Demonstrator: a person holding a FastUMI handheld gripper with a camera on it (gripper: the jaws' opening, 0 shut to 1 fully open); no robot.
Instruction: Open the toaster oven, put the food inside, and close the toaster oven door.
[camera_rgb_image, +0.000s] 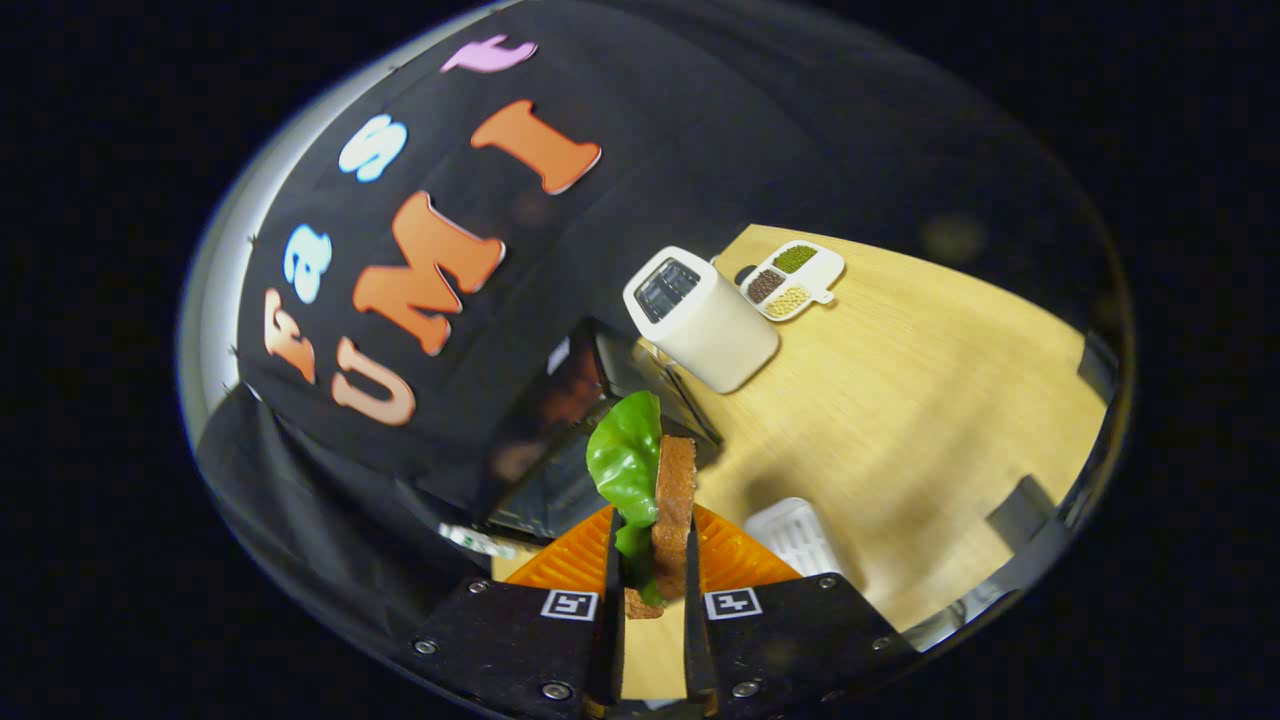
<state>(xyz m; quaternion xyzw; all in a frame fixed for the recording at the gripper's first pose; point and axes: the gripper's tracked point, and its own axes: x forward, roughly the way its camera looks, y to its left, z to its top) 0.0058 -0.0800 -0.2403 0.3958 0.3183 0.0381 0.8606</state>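
Gripper (648, 575) fingers clamp a bread-and-lettuce sandwich (662, 500), long axis pointing ahead toward the open toaster oven (580, 440); bare table (920, 400) beyond.

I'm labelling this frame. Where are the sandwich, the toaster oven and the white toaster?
sandwich (673, 500): gripper view, bread slice held between the tool's fingers.
toaster oven (570, 470): gripper view, dark glass door.
white toaster (715, 335): gripper view, side wall.

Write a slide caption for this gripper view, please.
Gripper shut on a sandwich with lettuce, held above an orange plate near the toaster oven.
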